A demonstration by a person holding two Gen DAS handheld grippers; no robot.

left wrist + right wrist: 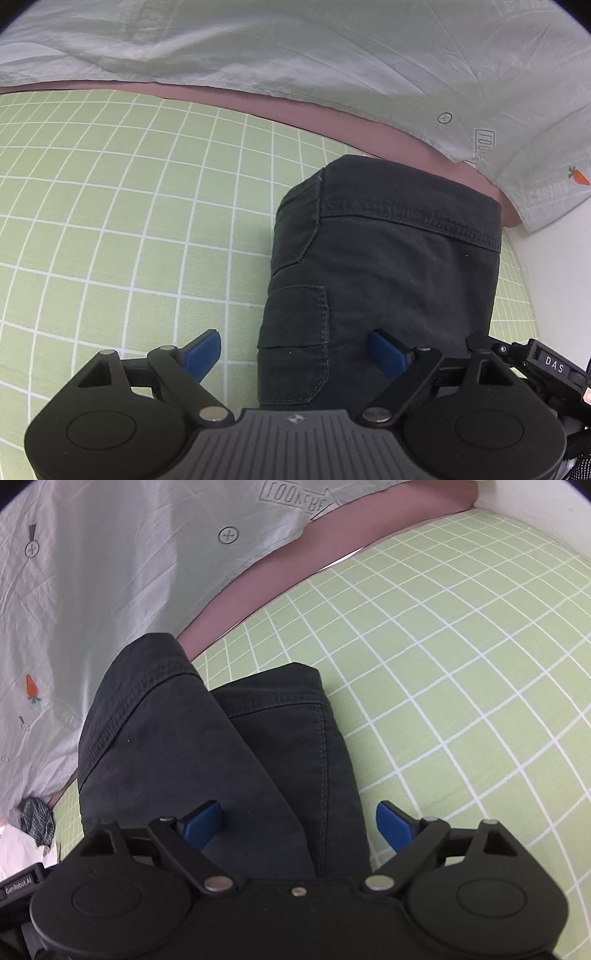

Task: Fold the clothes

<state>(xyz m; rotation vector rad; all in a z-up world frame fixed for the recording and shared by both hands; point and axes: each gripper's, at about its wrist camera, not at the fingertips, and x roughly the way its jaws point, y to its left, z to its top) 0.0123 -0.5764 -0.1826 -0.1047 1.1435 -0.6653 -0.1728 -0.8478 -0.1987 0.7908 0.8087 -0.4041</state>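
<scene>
A pair of black trousers (pixel 388 258) lies folded into a compact stack on the green checked sheet (pixel 129 221). A patch pocket shows on its left side. My left gripper (pixel 295 352) is open just above the near left part of the stack; its blue fingertips (pixel 205 352) straddle the stack's left edge. In the right wrist view the same trousers (pixel 207 753) show two folded layers with stitched hems. My right gripper (pixel 299 825) is open over the near right part, its blue fingertips (pixel 393 829) straddling the right edge.
A pale mint quilt (pixel 332 55) with printed carrots lies along the far side over a pink sheet strip (pixel 295 110). A white wall (pixel 561 277) stands at the right. A striped cloth and white paper (pixel 33 823) lie at the right wrist view's lower left.
</scene>
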